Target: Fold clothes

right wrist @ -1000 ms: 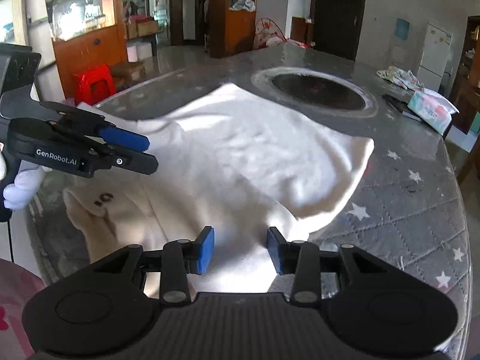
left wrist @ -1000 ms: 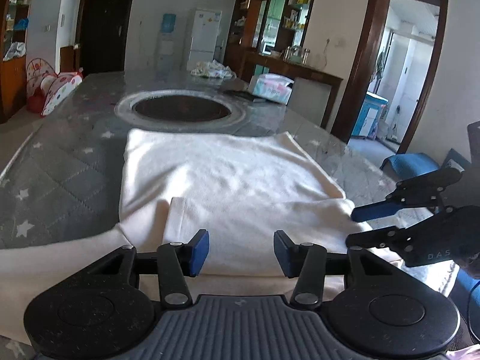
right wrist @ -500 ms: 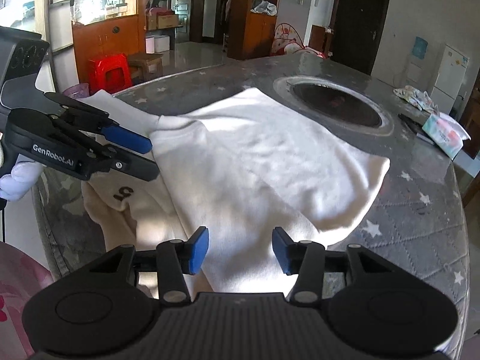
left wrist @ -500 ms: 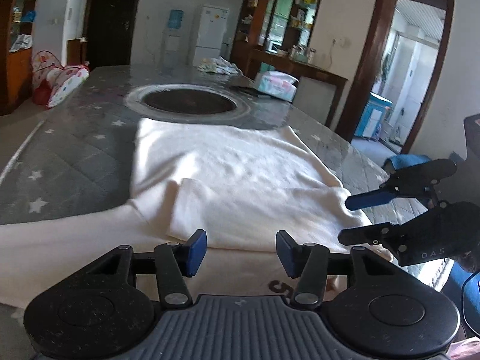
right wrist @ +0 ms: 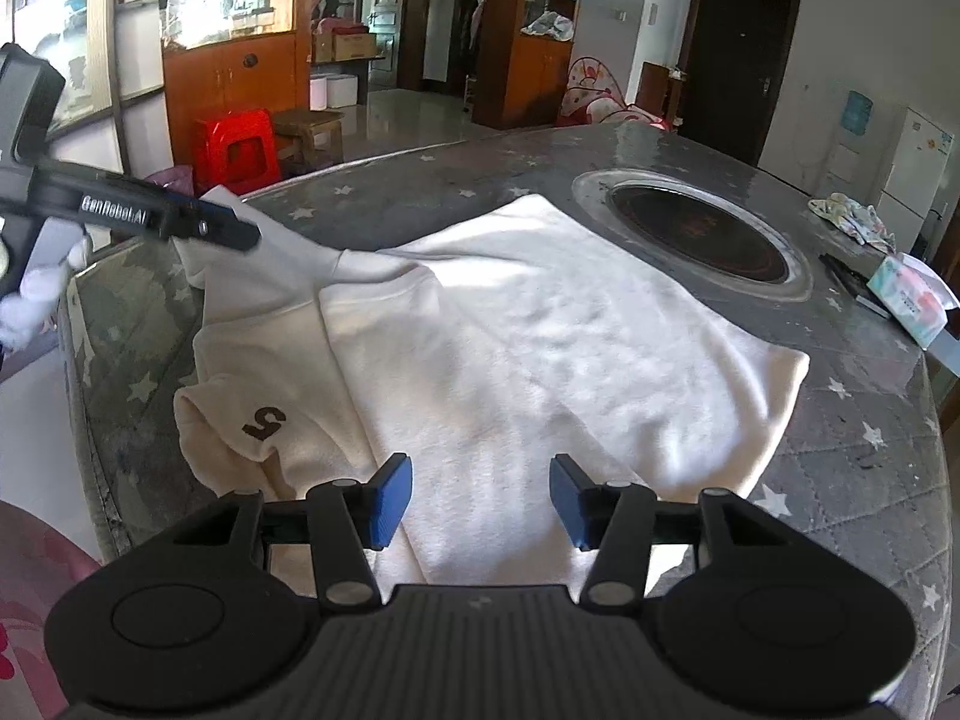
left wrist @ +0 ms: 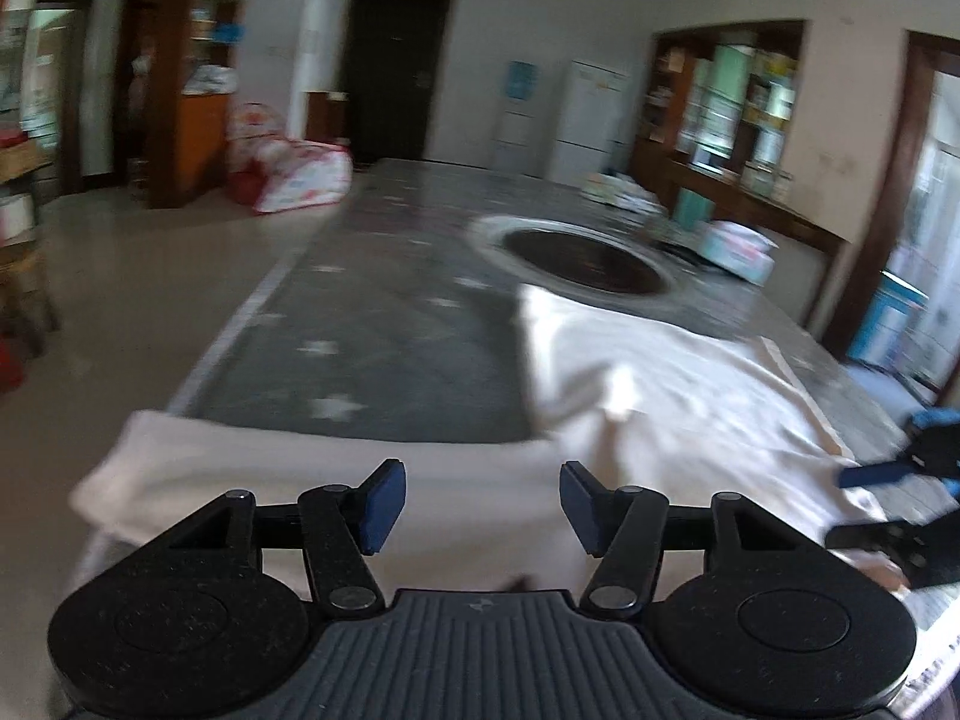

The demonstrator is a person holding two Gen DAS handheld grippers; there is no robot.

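Right wrist view shows the right gripper (right wrist: 480,495) with its blue pads spread wide and holding nothing, poised over the near edge of the cream garment (right wrist: 540,324). That garment lies spread on the grey star-patterned worktop (right wrist: 870,438), reaching ahead of the gripper toward the round dark inset (right wrist: 696,231). Its sleeve, printed with a dark "5" (right wrist: 264,423), lies just left of the gripper. Farther left, the left gripper (right wrist: 207,225) sits at the other sleeve; whether it pinches cloth cannot be told there. In the blurred left wrist view, the left gripper (left wrist: 480,504) is wide open and empty above that sleeve (left wrist: 288,462).
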